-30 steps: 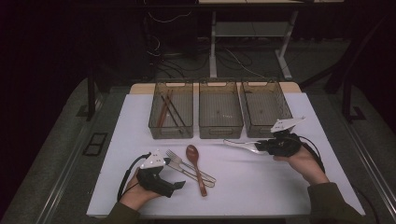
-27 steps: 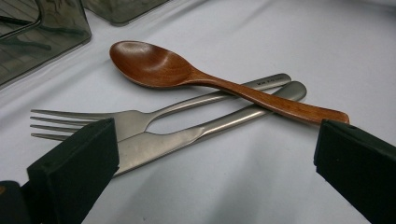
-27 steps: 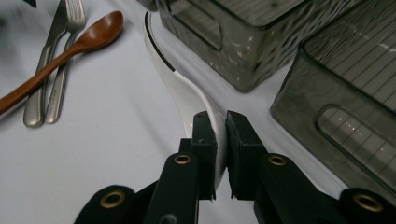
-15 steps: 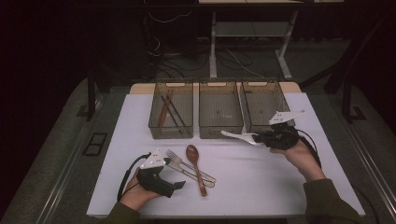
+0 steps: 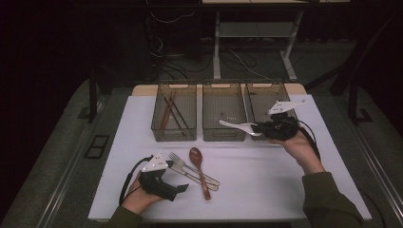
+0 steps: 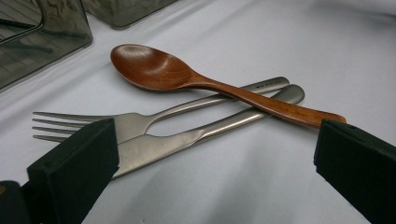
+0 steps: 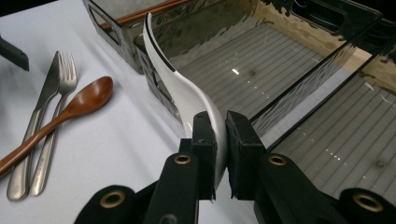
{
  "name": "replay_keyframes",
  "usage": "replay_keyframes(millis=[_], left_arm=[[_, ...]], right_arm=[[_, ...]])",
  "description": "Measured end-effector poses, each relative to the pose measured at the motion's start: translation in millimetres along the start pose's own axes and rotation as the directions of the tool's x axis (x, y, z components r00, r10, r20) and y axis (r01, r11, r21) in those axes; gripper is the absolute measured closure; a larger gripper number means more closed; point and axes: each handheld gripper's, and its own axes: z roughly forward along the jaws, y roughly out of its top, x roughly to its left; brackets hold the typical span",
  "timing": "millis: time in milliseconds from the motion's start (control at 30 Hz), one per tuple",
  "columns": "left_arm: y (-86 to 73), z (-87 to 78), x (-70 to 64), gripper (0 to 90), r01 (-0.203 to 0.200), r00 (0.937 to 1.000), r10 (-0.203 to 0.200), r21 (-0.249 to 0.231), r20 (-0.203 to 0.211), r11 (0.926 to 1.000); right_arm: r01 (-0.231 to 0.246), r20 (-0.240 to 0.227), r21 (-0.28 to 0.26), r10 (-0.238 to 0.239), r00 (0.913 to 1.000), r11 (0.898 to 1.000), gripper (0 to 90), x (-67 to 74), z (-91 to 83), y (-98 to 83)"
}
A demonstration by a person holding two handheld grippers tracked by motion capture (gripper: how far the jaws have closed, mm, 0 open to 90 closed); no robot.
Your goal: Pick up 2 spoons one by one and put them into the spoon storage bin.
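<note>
My right gripper [image 5: 259, 128] is shut on the bowl end of a white ceramic spoon [image 5: 236, 126]. It holds the spoon in the air in front of the middle bin [image 5: 223, 134] and the right bin [image 5: 266, 86]. In the right gripper view the jaws of my right gripper [image 7: 219, 135] pinch the white spoon [image 7: 187, 100], whose handle points up over the bins' edge. My left gripper [image 5: 183, 188] rests open on the mat, beside a wooden spoon [image 5: 199, 171], a fork [image 5: 177, 158] and a knife [image 5: 192, 174]. In the left gripper view the wooden spoon [image 6: 154, 67] lies across the fork [image 6: 126, 126] and knife [image 6: 187, 140], between the wide jaws of my left gripper [image 6: 215, 144].
Three clear plastic bins stand in a row at the back of the white mat [image 5: 266, 185]. The left bin [image 5: 173, 134] holds dark chopsticks [image 5: 168, 111]. Dark floor and table legs lie beyond the mat's far edge.
My right hand has lifted the white spoon and carried it up toward the bins. The left gripper and the cutlery on the mat have stayed put.
</note>
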Motion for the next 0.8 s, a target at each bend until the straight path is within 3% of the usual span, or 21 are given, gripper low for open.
replay_keyframes(millis=[800], left_arm=[[-0.2,-0.8,-0.6,0.0,-0.006,1.0,0.006,0.004,0.005,1.0]], right_arm=[[0.022,0.015,0.079,-0.023,0.9996,0.997,81.7,-7.8,53.5,34.3]])
